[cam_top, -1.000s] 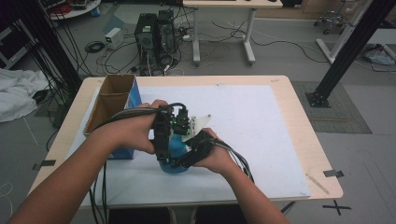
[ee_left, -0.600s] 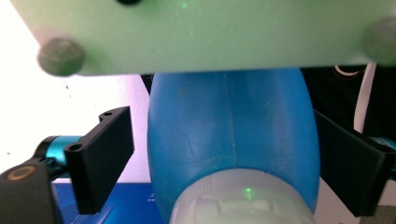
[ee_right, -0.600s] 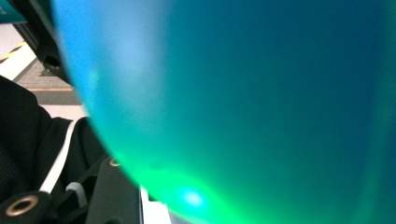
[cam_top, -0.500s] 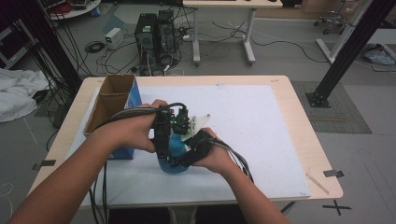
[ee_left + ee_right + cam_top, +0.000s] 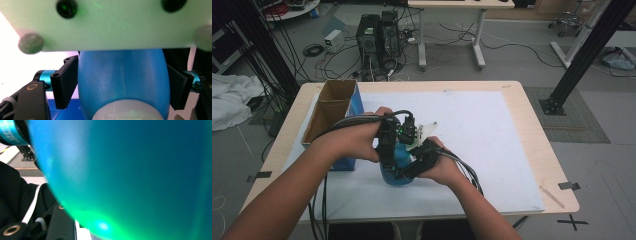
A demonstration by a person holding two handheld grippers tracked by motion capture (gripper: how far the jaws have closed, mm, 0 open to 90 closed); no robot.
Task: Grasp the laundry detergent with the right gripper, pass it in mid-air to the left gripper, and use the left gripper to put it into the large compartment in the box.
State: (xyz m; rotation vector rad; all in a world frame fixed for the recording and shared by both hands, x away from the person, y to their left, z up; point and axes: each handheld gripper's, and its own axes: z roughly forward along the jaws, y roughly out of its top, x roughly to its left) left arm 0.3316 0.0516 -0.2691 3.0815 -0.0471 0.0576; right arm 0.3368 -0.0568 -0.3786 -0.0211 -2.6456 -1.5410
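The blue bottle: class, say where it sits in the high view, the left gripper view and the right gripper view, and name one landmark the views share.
High view: the blue bottle stands at the table's near middle, between both hands.
Left gripper view: centre, between black jaws that have just been closing on it.
Right gripper view: a blur across most of the frame.
Shared landmark: the white mat.

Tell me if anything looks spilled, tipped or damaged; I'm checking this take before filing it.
Nothing stands out. The blue bottle stands upright on the white mat, both grippers on it, with no spill around it. The open cardboard box beside it looks intact.
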